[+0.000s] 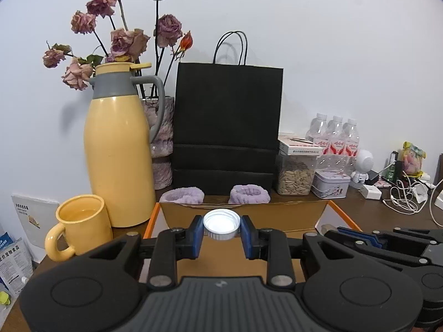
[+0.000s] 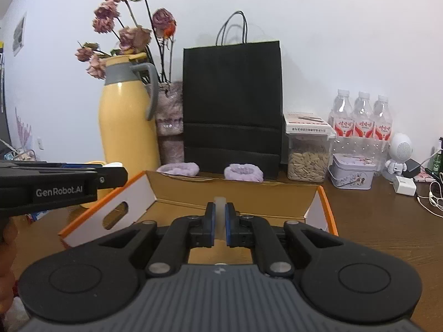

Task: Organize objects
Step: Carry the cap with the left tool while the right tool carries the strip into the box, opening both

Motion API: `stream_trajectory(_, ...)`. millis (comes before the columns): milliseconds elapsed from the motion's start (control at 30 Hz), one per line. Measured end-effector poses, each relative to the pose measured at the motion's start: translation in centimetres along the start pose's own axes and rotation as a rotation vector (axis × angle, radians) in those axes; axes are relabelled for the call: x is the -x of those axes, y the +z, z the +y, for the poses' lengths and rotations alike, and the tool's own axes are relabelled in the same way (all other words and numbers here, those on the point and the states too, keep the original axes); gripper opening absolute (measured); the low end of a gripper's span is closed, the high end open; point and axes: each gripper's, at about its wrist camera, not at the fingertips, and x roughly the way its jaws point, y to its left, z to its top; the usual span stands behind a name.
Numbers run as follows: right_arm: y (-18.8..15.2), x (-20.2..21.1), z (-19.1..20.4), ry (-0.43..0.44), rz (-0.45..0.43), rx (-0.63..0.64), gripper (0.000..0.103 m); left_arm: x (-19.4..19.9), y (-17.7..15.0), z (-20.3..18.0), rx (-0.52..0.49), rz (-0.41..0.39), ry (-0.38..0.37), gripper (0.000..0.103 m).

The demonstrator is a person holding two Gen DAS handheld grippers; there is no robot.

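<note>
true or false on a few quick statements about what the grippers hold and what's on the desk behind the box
1. The left gripper holds a white bottle cap. True.
2. The right gripper stands wide open. False: it is shut on a thin pale translucent piece.
3. The black paper bag lies flat. False: it stands upright against the wall.
4. Two purple fuzzy bands lie in front of the bag. True.
5. The yellow mug sits right of the water bottles. False: it is far left, beside the yellow thermos.
</note>
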Motion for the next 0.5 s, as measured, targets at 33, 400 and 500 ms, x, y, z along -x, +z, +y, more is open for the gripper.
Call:
stream_trajectory(33,-0.1,-0.2,-0.1,-0.007,0.004,-0.003,0.007,-0.3,-0.1,0.1,0.001,0.003,0.002,0.027)
stream_trajectory(400,-0.9,-1.7,-1.1,-0.018,0.052,-0.022,0.007,-2.8,-0.4,1.2,0.001,0.051,0.057,0.027)
stream_trajectory(500,-0.9,-1.8,-1.1,-0.020,0.063,-0.018,0.009,-2.9,-0.6,1.0,-0.013,0.055,0.064,0.027)
